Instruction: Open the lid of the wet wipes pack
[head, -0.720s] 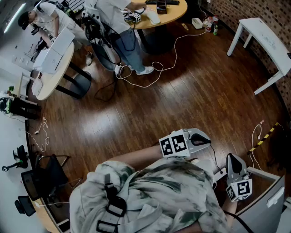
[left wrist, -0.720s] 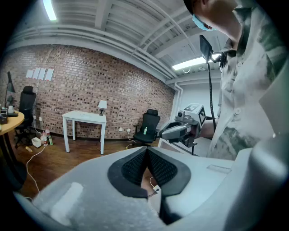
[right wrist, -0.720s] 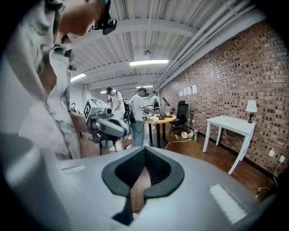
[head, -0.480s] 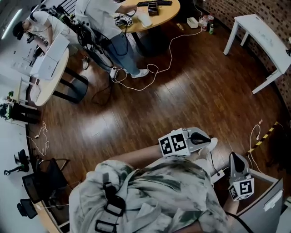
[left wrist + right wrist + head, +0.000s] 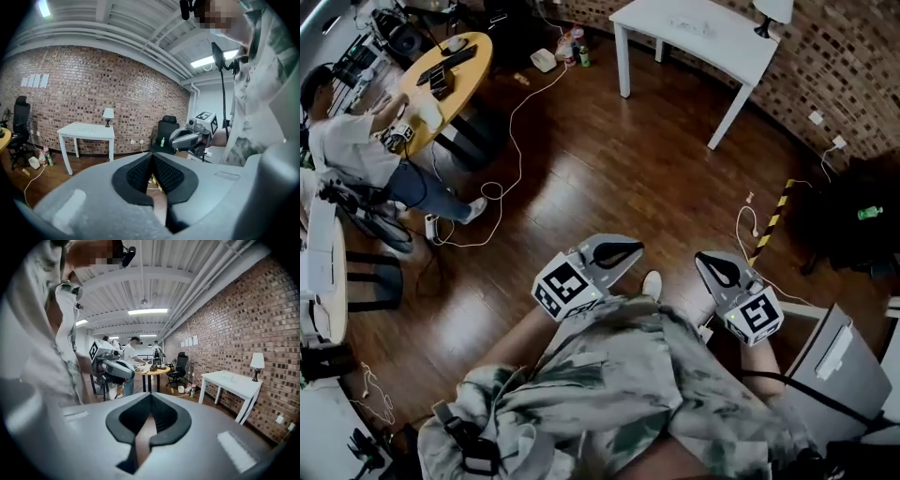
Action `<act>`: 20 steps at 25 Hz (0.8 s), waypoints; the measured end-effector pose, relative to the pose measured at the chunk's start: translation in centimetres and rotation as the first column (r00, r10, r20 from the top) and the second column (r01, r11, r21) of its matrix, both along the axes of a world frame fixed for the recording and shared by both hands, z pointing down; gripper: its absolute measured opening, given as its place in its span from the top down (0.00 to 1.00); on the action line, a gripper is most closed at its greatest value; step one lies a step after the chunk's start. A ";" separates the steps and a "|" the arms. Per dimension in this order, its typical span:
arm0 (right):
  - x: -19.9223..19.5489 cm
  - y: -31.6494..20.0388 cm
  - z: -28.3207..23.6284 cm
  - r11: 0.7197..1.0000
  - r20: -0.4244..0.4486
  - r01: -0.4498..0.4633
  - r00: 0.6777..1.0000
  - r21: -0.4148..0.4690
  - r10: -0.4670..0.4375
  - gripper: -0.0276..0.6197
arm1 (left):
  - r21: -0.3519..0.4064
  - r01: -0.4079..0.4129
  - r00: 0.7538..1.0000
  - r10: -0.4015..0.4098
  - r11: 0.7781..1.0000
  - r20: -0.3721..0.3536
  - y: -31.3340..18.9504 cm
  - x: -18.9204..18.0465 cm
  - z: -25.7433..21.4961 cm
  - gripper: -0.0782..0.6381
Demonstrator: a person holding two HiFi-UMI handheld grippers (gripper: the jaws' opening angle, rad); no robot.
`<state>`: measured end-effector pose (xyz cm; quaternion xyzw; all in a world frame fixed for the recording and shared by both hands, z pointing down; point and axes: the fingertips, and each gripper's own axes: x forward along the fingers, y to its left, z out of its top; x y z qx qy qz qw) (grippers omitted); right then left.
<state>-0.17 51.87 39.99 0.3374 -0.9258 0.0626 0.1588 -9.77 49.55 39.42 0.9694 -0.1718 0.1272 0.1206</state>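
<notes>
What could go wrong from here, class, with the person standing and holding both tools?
1. No wet wipes pack shows in any view; the left tool and right tool are both shut and empty, so the task may stall.
2. A white cable lies loose on the wooden floor just ahead of the person; a step forward could mean a trip.

You wear: mottled green-white shirt (image 5: 637, 375), black buckled strap (image 5: 464, 436). Grey left gripper (image 5: 637, 247), grey right gripper (image 5: 700, 258): black-padded jaws, black-white marker cubes (image 5: 562, 288).
</notes>
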 end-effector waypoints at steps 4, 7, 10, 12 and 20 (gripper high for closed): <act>5.4 -4.9 1.1 1.000 -0.013 -0.023 1.000 -0.015 0.023 0.95 | 0.015 0.007 1.000 -0.008 1.000 0.004 -5.1 4.3 -0.2 0.89; 7.4 -8.3 1.6 0.999 0.007 -0.044 0.999 -0.024 0.045 0.95 | -0.001 0.018 1.000 -0.018 1.000 -0.005 -8.1 5.6 0.1 0.89; 8.1 -11.8 2.0 0.998 0.011 -0.048 0.999 -0.031 0.049 0.95 | -0.019 0.034 0.999 -0.035 0.999 -0.013 -11.8 6.0 1.0 0.89; 7.9 -14.4 2.2 0.999 -0.005 -0.042 0.999 -0.032 0.042 0.95 | -0.022 0.038 0.999 -0.039 0.999 -0.024 -14.9 5.9 1.6 0.89; 8.1 -29.4 2.4 0.994 -0.053 -0.097 0.994 -0.042 0.095 0.95 | 0.007 -0.023 0.998 0.023 1.000 -0.061 -31.9 7.2 2.4 0.89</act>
